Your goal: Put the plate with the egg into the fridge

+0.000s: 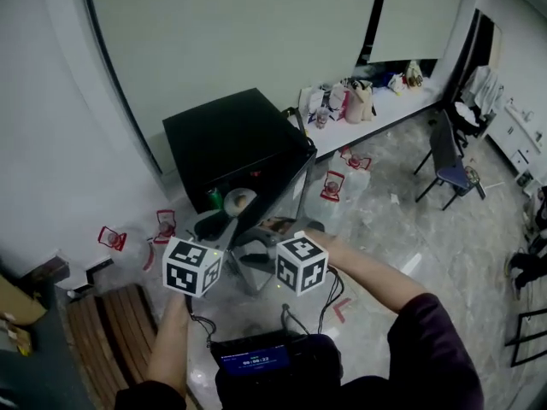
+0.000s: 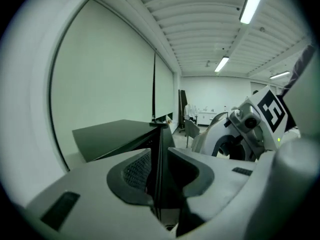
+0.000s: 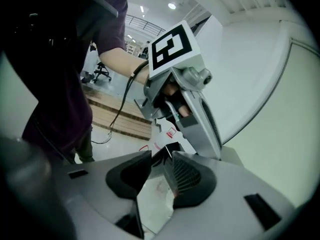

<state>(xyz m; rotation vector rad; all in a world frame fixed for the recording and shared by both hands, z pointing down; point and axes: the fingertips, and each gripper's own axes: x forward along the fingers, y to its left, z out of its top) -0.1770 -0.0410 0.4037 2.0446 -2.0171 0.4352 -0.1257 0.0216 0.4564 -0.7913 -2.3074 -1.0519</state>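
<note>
Head view: the plate (image 1: 229, 196) lies flat inside the open fridge (image 1: 226, 131), half hidden by its door (image 1: 282, 186); the egg (image 1: 243, 201) is too small to read its axis; left claw (image 2: 160, 166) and right claw (image 3: 161, 164) both clench the door's edge.

Dim, cool light comes from ceiling strip lamps (image 2: 248, 4) that blow out white. The floor (image 1: 385, 220) carries a soft sheen. Both gripper views bulge, with dark vignetted corners.
</note>
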